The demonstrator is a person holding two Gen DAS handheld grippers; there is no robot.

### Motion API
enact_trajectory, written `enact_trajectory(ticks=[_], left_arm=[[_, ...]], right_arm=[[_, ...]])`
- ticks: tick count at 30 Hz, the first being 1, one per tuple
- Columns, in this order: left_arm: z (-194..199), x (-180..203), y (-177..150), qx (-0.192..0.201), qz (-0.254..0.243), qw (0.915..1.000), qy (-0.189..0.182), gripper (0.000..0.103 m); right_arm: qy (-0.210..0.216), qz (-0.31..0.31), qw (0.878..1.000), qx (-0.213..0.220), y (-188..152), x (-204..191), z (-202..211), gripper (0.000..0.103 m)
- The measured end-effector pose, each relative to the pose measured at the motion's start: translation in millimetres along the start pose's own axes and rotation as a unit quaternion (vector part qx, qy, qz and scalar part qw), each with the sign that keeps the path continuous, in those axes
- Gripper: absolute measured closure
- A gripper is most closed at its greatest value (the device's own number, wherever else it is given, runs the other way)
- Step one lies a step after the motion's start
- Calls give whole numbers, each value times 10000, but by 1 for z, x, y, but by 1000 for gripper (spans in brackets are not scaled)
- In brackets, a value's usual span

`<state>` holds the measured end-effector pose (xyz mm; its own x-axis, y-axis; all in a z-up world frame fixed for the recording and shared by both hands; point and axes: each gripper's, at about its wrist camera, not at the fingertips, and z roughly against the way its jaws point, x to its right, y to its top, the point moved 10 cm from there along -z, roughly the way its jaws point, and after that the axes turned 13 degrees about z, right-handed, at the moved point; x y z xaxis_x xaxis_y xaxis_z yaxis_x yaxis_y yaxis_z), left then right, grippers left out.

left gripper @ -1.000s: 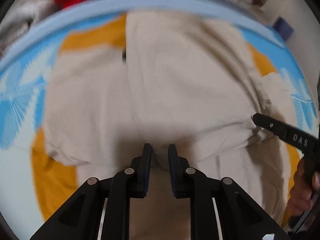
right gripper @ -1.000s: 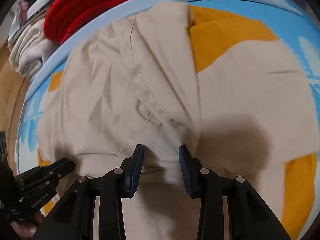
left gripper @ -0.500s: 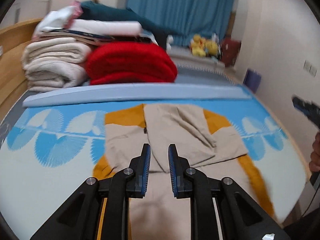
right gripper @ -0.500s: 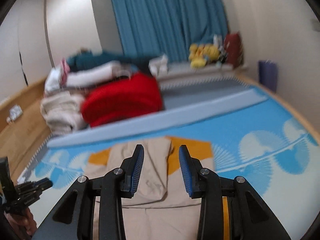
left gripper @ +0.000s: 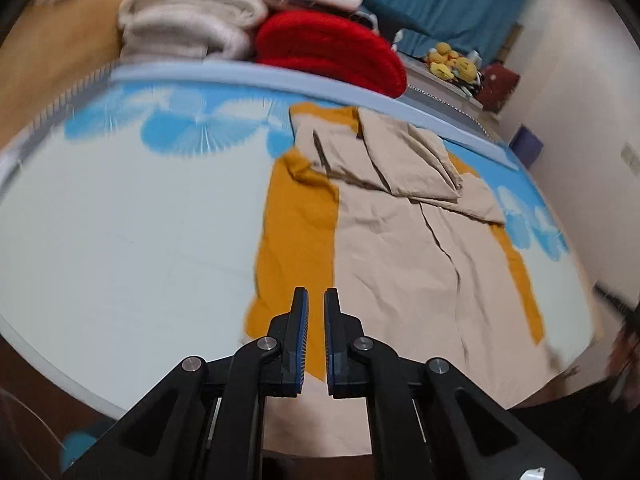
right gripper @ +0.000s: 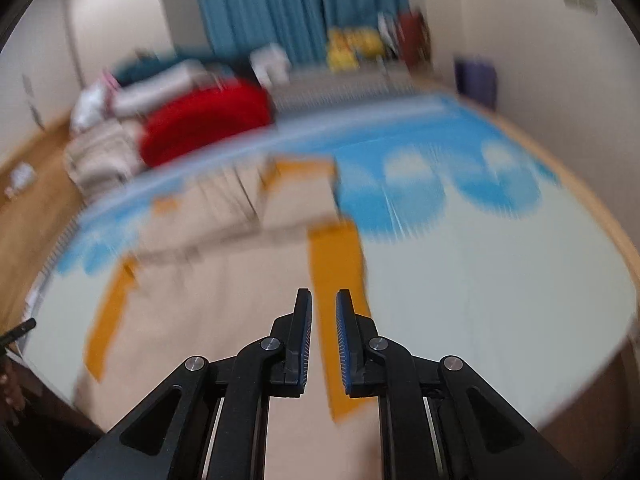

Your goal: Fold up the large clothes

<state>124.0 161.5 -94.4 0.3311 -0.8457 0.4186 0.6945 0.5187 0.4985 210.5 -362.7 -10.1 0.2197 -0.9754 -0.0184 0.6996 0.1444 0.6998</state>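
A large beige garment (left gripper: pixel 400 248) with mustard-orange panels lies flat on the blue-and-white patterned mat (left gripper: pixel 120 220). Its sleeves are folded inward across the far end. My left gripper (left gripper: pixel 316 294) hovers over the garment's near left edge, its jaws closed to a thin slit with nothing between them. In the blurred right wrist view the garment (right gripper: pixel 224 292) stretches away to the left. My right gripper (right gripper: pixel 323 296) hangs above the orange strip on its right side. Its jaws are closing and hold nothing. The left gripper's tip (right gripper: pixel 18 330) shows at the left rim.
Folded cream blankets (left gripper: pixel 188 20) and a red blanket (left gripper: pixel 332 56) are piled beyond the mat's far edge. Yellow plush toys (left gripper: pixel 452 64) and a purple bin (left gripper: pixel 528 146) stand by the blue curtain. A hand blurs at the right rim (left gripper: pixel 624 360). Bare mat lies on both sides of the garment.
Both grippers drew back and up from close over the folded sleeves to the garment's near end. Both pairs of jaws narrowed. The garment stays as laid.
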Motion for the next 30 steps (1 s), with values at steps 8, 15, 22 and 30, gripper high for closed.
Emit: enact_trajectory(ticks=[8, 15, 22, 30], left_arm=[[-41, -28, -29, -800, 181, 9950, 577, 96], [-74, -83, -66, -1667, 1241, 9732, 988, 93], [-87, -98, -82, -1888, 1253, 9637, 1409, 70], [-94, -101, -90, -1963, 1034, 9615, 1623, 72]], right_arm=[[0, -914, 9886, -1199, -81, 38, -54, 70], [-6, -742, 9727, -2198, -139, 39, -84, 59], [-127, -959, 9560, -2769, -168, 47, -98, 59], [-155, -524, 9520, -3012, -177, 34, -101, 69]])
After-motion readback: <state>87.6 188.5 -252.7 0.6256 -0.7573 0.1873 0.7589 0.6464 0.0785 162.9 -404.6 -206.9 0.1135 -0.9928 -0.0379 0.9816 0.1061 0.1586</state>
